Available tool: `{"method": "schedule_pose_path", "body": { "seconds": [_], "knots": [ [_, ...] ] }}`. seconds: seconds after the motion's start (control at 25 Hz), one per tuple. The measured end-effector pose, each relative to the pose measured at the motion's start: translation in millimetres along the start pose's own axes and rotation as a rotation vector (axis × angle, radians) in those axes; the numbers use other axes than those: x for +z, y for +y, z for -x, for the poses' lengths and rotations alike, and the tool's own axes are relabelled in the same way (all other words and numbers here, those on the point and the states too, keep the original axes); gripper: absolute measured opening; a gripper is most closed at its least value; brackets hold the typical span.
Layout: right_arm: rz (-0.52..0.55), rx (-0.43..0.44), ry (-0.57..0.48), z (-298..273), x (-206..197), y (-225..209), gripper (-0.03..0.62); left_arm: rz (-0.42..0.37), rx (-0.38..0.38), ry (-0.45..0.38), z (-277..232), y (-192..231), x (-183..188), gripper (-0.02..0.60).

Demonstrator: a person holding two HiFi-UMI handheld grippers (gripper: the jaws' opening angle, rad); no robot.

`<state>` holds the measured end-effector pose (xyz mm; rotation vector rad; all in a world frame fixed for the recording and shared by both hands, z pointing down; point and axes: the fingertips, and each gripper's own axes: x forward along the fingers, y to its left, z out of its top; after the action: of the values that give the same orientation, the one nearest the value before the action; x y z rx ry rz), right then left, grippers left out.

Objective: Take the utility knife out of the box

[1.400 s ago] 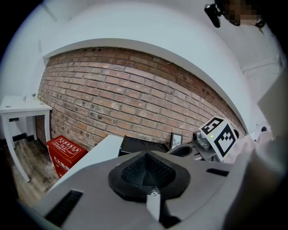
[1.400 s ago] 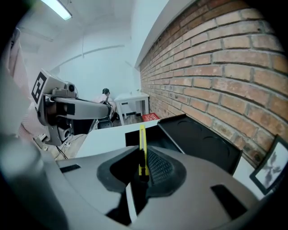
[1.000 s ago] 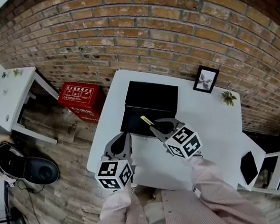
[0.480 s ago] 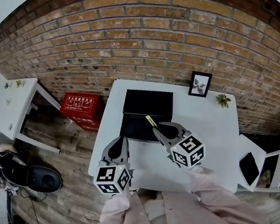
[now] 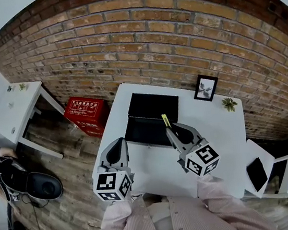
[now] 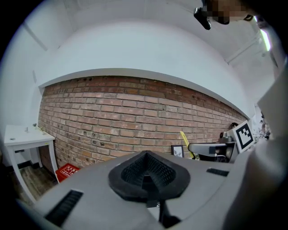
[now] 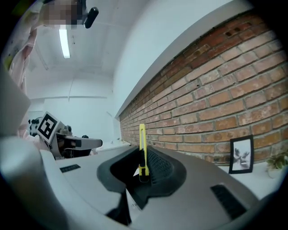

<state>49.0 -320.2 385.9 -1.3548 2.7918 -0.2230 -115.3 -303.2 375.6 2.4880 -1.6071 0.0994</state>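
Observation:
The black box (image 5: 147, 131) lies open on the white table (image 5: 225, 132), its lid (image 5: 153, 104) folded back toward the brick wall. My right gripper (image 5: 171, 128) hovers above the box's right front corner, shut on the yellow utility knife (image 5: 165, 120). In the right gripper view the knife (image 7: 142, 143) stands upright between the pads, clear of the box. My left gripper (image 5: 118, 148) floats over the table's left front part, its pads (image 6: 146, 173) meeting with nothing between them. From the left gripper view, the knife (image 6: 184, 143) and right gripper (image 6: 209, 150) appear at the right.
A framed picture (image 5: 206, 87) and a small plant (image 5: 230, 104) stand at the table's far right. On the floor sit a red crate (image 5: 85, 110), a white side table (image 5: 14, 105) and a dark bin (image 5: 40, 184). A white chair (image 5: 278, 173) stands at the right.
Both grippers have risen. The right one has carried the knife up and to the right, away from the box interior, and levelled out. The left stays shut and empty.

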Motion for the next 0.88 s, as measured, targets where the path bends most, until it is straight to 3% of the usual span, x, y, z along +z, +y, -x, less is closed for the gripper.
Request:
{"method": "schedule_pose_path", "body": {
  "seconds": [0.52, 0.88],
  "knots": [
    [0.010, -0.061, -0.113, 23, 34, -10, 0.055, -0.044, 0.051, -0.087, 22, 9, 37, -0.008],
    [0.021, -0.089, -0.110, 28, 36, -12, 0.055, -0.054, 0.069, -0.084, 26, 16, 37, -0.008]
  ]
}}
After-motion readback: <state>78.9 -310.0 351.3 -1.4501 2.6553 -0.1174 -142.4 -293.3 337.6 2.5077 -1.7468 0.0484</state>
